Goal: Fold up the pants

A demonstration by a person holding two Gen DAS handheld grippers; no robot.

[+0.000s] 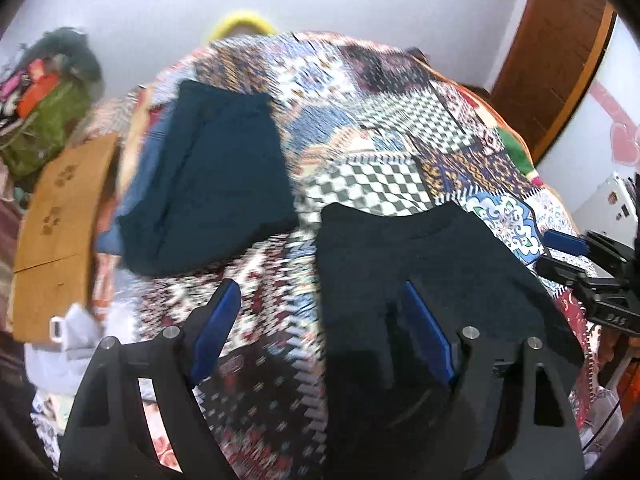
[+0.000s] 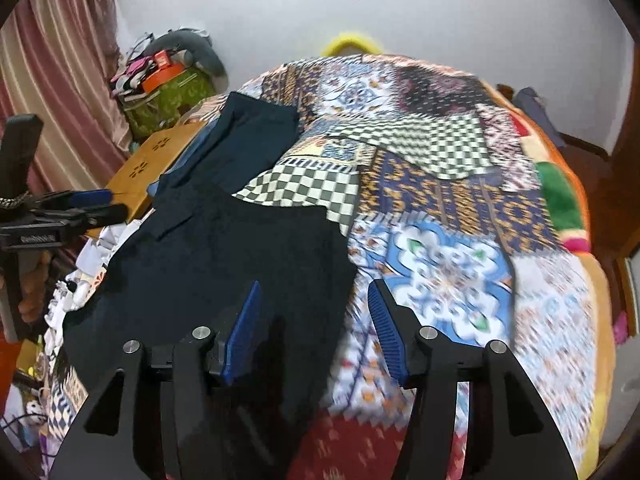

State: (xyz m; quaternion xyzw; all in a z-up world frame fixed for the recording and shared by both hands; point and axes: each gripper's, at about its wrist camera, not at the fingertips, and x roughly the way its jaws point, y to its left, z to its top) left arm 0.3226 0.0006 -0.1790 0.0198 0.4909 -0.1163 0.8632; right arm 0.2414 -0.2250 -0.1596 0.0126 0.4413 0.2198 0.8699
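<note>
Black pants (image 1: 432, 256) (image 2: 224, 264) lie spread flat on the patchwork bedspread (image 1: 384, 140) (image 2: 440, 200), close to the near edge. My left gripper (image 1: 320, 286) hovers open over their left border, one blue pad above the cloth and the other above the bedspread. My right gripper (image 2: 314, 286) is open over their right border, with nothing pinched between the pads. Each gripper shows in the other's view: the right gripper (image 1: 580, 256), the left gripper (image 2: 80, 204). A folded dark teal garment (image 1: 212, 176) (image 2: 244, 140) rests on a blue one further back.
A wooden board (image 1: 60, 216) (image 2: 140, 168) lies beside the bed on the left, with a green bag (image 1: 48, 128) (image 2: 172, 96) of clutter behind it. A curtain (image 2: 60, 80) hangs left, a wooden door (image 1: 560, 52) stands right. A yellow object (image 2: 352, 42) sits at the bed's far end.
</note>
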